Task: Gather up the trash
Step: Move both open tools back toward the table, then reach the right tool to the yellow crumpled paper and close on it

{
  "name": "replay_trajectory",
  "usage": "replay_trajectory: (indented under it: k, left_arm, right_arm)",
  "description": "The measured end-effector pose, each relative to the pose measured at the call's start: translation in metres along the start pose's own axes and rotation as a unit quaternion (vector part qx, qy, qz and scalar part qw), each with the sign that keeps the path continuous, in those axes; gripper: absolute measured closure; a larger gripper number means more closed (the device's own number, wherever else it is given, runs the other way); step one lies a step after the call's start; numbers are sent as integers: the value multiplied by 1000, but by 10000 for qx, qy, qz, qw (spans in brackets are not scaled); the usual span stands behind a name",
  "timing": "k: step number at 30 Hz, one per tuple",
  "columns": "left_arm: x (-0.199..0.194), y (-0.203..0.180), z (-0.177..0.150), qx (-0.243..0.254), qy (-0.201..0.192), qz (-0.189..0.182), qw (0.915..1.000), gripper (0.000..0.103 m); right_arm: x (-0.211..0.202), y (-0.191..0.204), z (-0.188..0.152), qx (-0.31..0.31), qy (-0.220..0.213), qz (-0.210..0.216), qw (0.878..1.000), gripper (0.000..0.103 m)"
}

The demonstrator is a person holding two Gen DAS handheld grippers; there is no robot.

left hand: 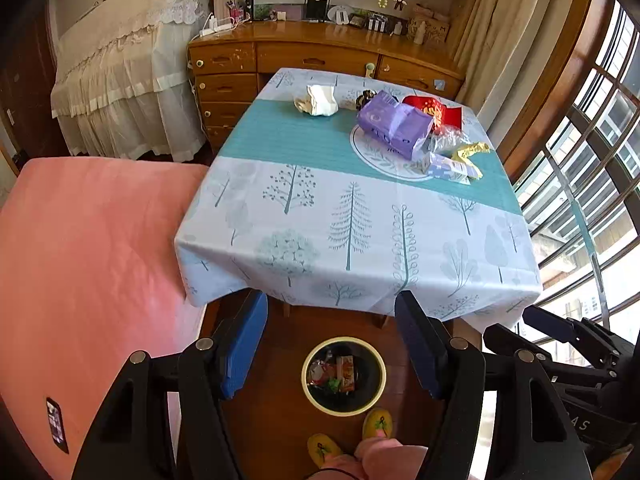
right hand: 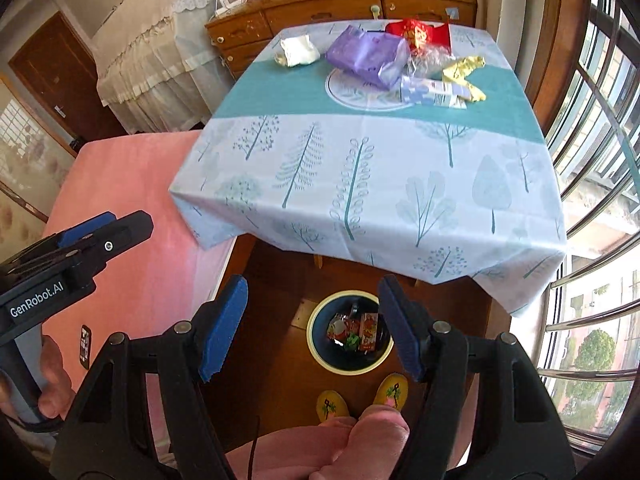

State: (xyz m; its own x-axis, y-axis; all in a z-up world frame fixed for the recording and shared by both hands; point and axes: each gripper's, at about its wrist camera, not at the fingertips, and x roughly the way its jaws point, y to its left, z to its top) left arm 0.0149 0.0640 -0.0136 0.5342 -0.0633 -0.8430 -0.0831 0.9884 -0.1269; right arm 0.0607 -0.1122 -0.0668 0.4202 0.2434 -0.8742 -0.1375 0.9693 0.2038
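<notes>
Trash (left hand: 416,132) litters the tree-print tablecloth (left hand: 352,216); both grippers (left hand: 332,344) (right hand: 312,328) gape wide, empty.

One table (left hand: 360,240); one trash bin (left hand: 343,376) on the floor; two grippers, left gripper (left hand: 332,344) and right gripper (right hand: 312,328); two yellow slippers (right hand: 362,398). On the table: one white wrapper (left hand: 318,100), one purple bag (left hand: 394,124), one red packet (left hand: 434,110), one yellow wrapper (left hand: 472,152).
</notes>
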Motion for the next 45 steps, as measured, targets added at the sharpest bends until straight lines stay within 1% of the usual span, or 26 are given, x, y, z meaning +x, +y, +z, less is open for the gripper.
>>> replay_trajectory:
  k: [4,7,11,15,20,23,27,30,33,37,42,45]
  left_arm:
    - [-12,-4,25,78,-237,19,9997,36]
    - [-12,-10,41,134,-335,37,9993,36]
    - [3,-20,62,182,-335,72,9992,36]
    - [32,-31,90,164,-267,157,9994,36]
    - [87,-46,136,43,-143,280,9995,36]
    - [126,-63,168,-41,37,292,9996,36]
    - [184,-94,208,-35,278,320,9991,36]
    - [227,-118,230,-81,480,317,9983,36]
    - [261,-139,244,-60,626,333,9975,36]
    - [299,-161,256,-88,855,350,9957,36]
    - [323,-180,259,-143,1072,195,9939,36]
    - [331,-193,256,-52,1183,79,9929,36]
  right_arm:
    - [-18,-2,23,15,-247,-34,9997,38]
    - [-25,-8,39,-18,-391,-67,9992,38]
    - [-24,-20,63,-54,-485,-110,9987,38]
    - [-13,-39,96,-96,-531,-150,9984,38]
    - [22,-74,147,-240,-429,-139,9987,38]
    - [51,-102,180,-334,-304,-167,9988,38]
    - [94,-150,223,-259,-63,-100,9996,38]
    - [128,-188,252,-191,128,-134,9996,38]
    - [160,-222,276,-115,281,-122,9995,38]
    - [192,-252,300,-101,384,-133,9991,38]
    - [219,-282,324,-115,471,-49,9988,38]
    - [231,-296,332,-67,544,15,9985,38]
